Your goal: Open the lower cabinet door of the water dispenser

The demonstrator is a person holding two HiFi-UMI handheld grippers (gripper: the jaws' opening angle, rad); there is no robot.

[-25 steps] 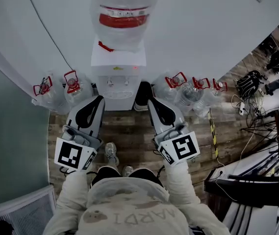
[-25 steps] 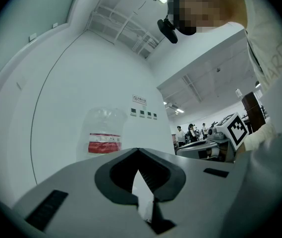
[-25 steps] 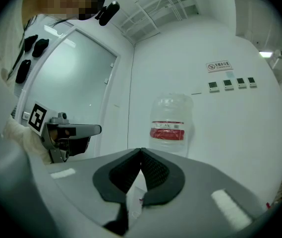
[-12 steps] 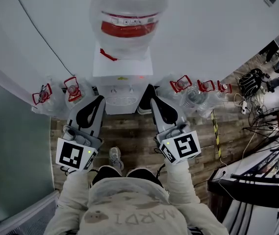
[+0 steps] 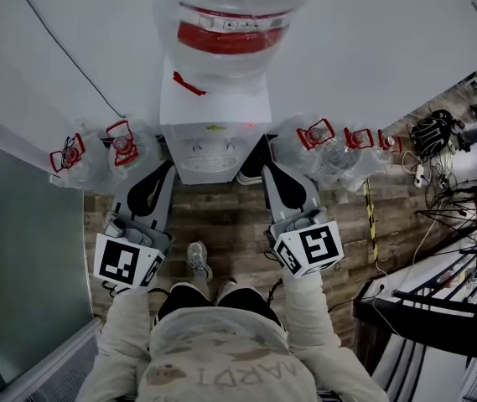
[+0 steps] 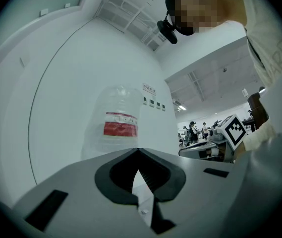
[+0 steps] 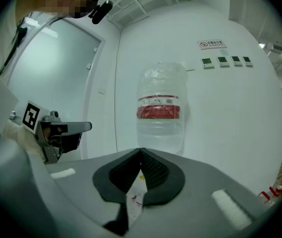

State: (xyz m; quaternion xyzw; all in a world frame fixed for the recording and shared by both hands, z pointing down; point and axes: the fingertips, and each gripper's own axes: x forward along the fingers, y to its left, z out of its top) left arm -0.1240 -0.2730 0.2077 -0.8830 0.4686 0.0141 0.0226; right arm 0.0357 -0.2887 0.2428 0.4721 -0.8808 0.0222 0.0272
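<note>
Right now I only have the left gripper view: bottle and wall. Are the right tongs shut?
Observer: Yes. In the right gripper view the right tongs are shut, with nothing between them.
Operator: What's beside the dispenser?
Observer: Head view: spare bottles with red handles stand on the floor at its left, and more at its right.
Operator: How do both tongs line up with it?
Observer: Head view: the left tongs and right tongs point at the water dispenser, one toward each front corner. I cannot tell whether they touch it.
</note>
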